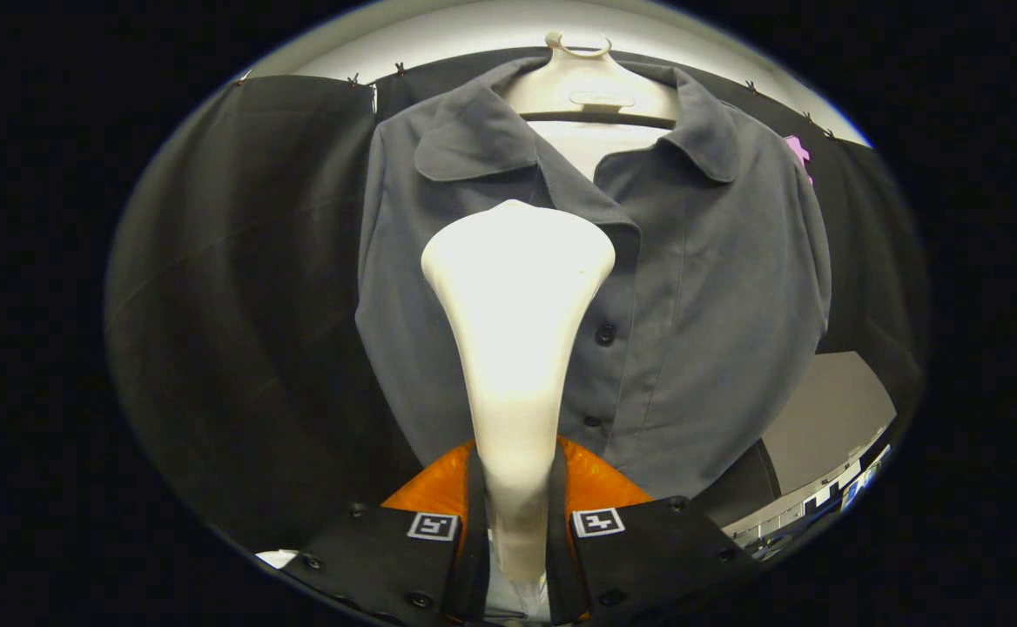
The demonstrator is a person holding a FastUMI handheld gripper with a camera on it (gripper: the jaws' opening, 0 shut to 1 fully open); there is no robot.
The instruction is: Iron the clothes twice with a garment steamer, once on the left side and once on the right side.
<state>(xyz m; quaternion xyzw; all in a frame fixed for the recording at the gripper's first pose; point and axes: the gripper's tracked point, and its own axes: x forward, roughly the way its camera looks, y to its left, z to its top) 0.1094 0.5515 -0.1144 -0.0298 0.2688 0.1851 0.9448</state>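
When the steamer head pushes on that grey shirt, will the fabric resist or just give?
Probably give: the shirt hangs free from a hanger, so it likely swings back. Its soft folds suggest floppy cloth. The gripper is shut on the steamer, whose moulded head looks rigid.

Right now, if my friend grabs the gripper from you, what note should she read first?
Hand-held gripper: shut on the white garment steamer, both fingers clamped on its narrow handle, its wide head pointing up at the shirt.
Grey button-up shirt: hanging on a white hanger against the black cloth wall, just beyond the steamer head. The head sits over the shirt's left panel, beside the button placket.
Done: steamer picked up and raised to the shirt. Whether any pass is finished cannot be told.
Left: assume both side passes remain.
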